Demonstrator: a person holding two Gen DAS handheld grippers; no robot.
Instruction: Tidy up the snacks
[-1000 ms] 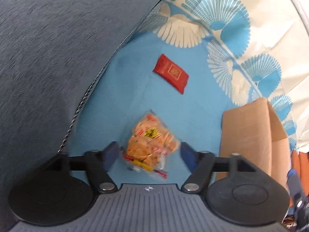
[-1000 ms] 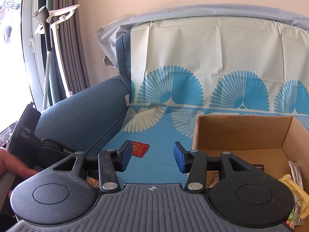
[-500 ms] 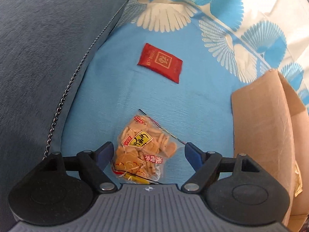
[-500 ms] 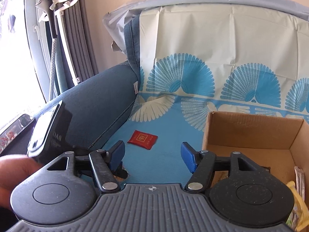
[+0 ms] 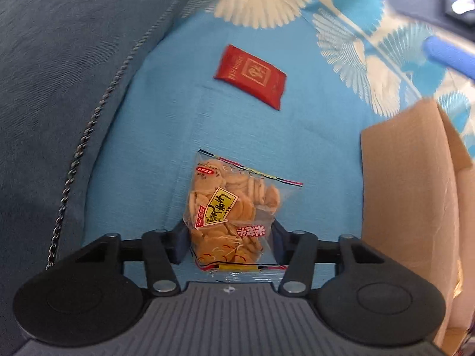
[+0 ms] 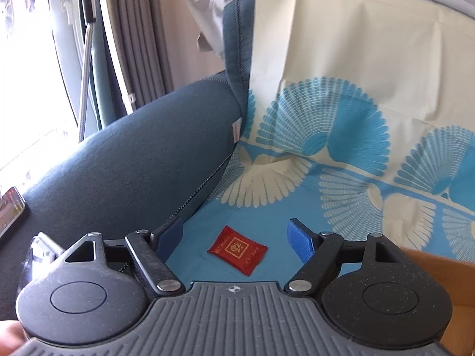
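Left wrist view looks steeply down on a sofa seat covered by a blue cloth (image 5: 166,136) with white fan patterns, where the left tongs (image 5: 227,237) straddle the lower half of a clear bag of rice crackers (image 5: 228,207). Their jaws are closing, with the bag between them and the dark blue pads right at its sides; whether they already press the wrapper firmly I cannot tell, so I read this as a grip just forming rather than secured. A flat red packet (image 5: 251,75) lies farther up the cloth, well apart from the cracker bag, and a cardboard box (image 5: 409,192) stands to the right of both, its near wall facing the tongs. From the right wrist view, the right tongs (image 6: 234,237) hang over the same cloth with jaws opening and nothing between them; the red packet (image 6: 237,250) shows through the gap on the seat beyond, untouched. A corner of the cardboard box (image 6: 427,264) peeks in at the right edge, but its inside is hidden in both views, so how many snacks it already holds cannot be judged. Assuming the box is the destination, two snacks remain on the seat: the crackers being taken, and the red packet, which the right tongs look lined up for.
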